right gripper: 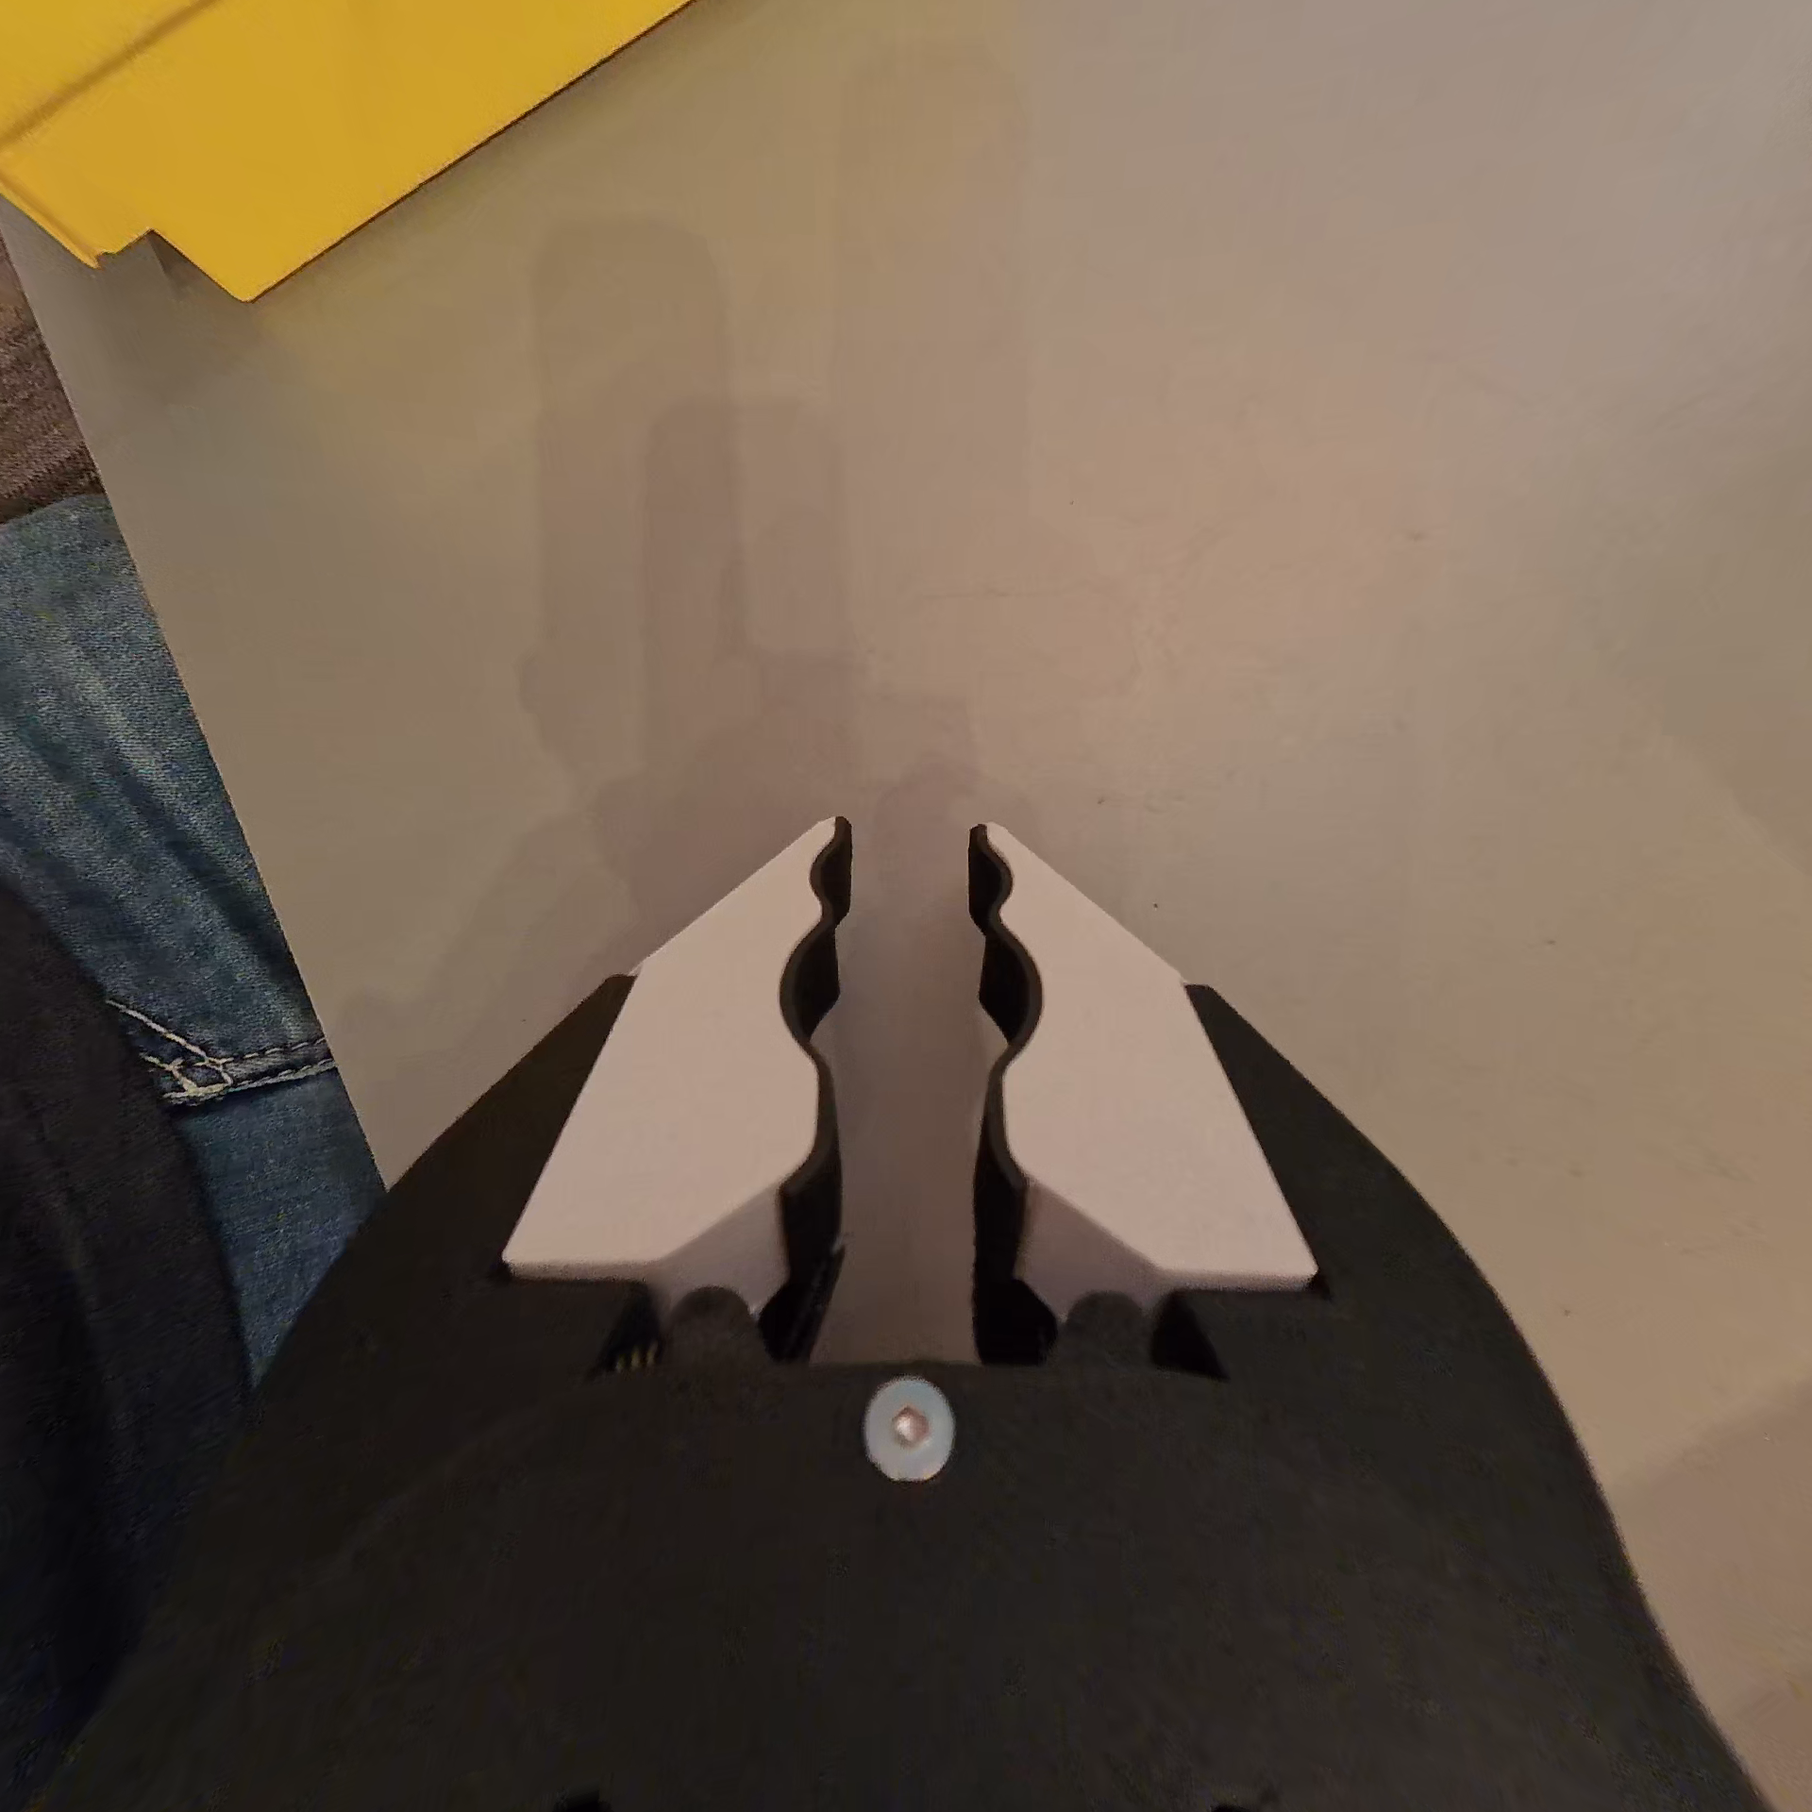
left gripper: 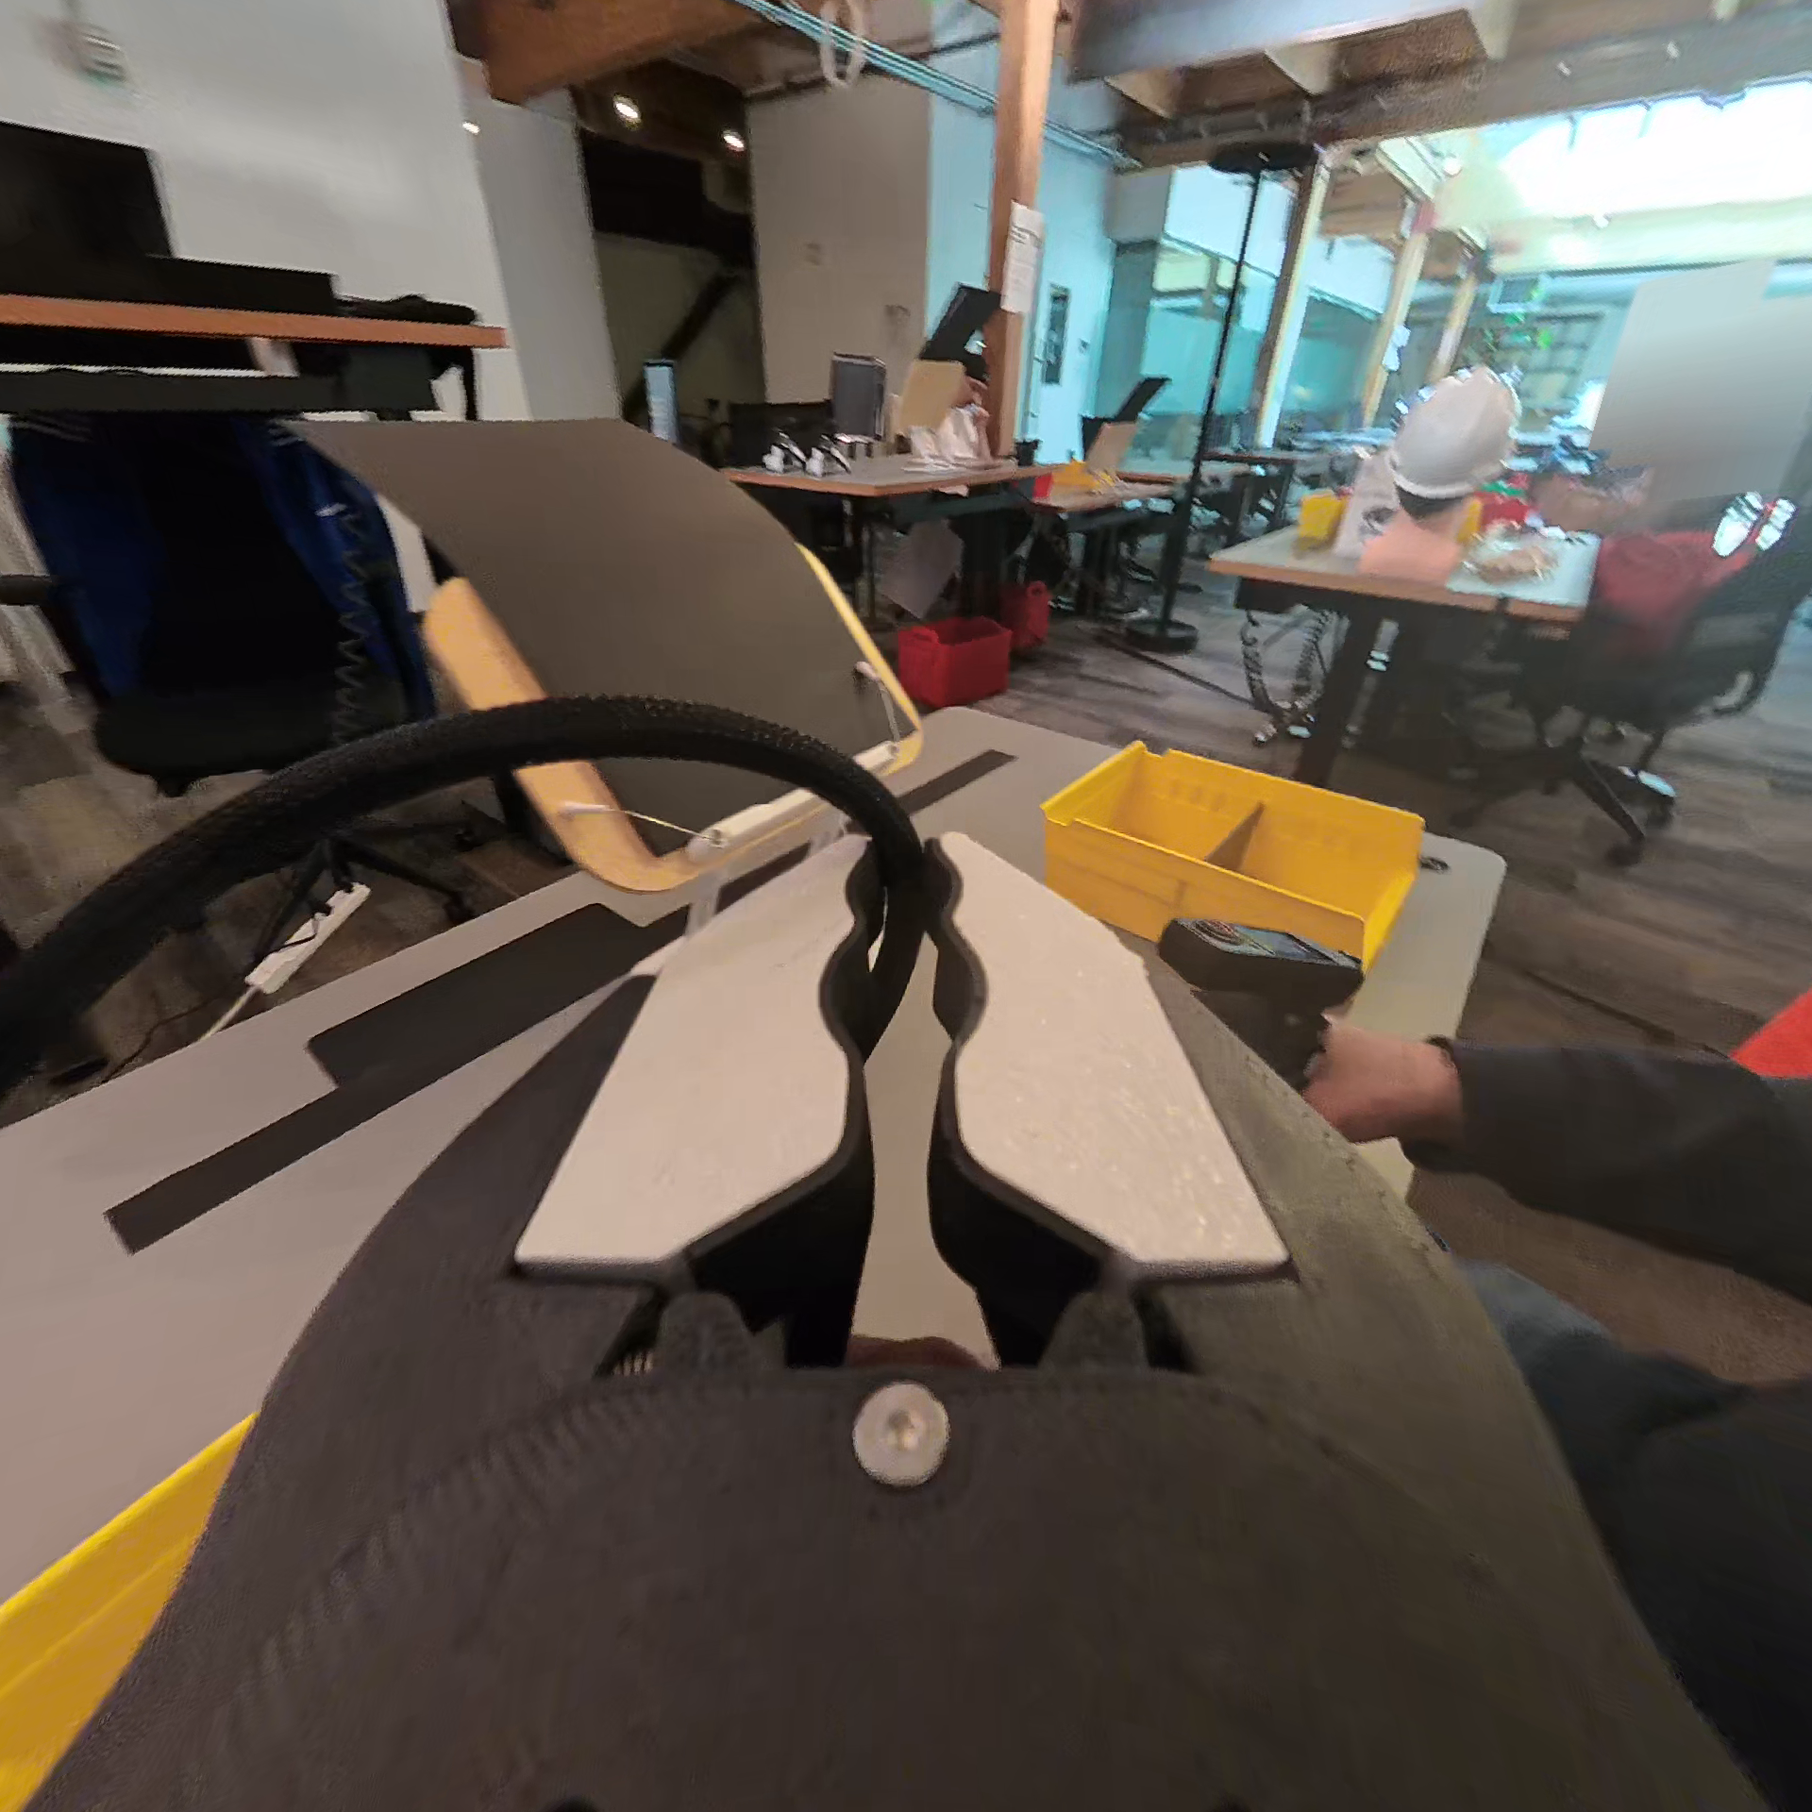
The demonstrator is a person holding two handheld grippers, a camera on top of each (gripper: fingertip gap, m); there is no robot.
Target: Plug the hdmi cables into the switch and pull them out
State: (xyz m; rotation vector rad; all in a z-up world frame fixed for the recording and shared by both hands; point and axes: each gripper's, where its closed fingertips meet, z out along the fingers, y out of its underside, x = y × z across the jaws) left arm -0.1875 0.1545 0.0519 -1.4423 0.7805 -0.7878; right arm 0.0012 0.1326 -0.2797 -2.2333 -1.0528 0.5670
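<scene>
Above the counter point(left gripper: 118, 1275), the braided hdmi cable point(left gripper: 897, 887) is pinched between the nearly closed jaws of the left gripper point(left gripper: 900, 863), arching away leftward, while the right gripper point(right gripper: 909, 853) is held part-open and empty.

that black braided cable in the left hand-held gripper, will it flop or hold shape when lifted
The black braided cable arcs upward unsupported, so it is probably fairly stiff and springy. Its woven sheath likely grips well between the left hand-held gripper fingers.
</scene>
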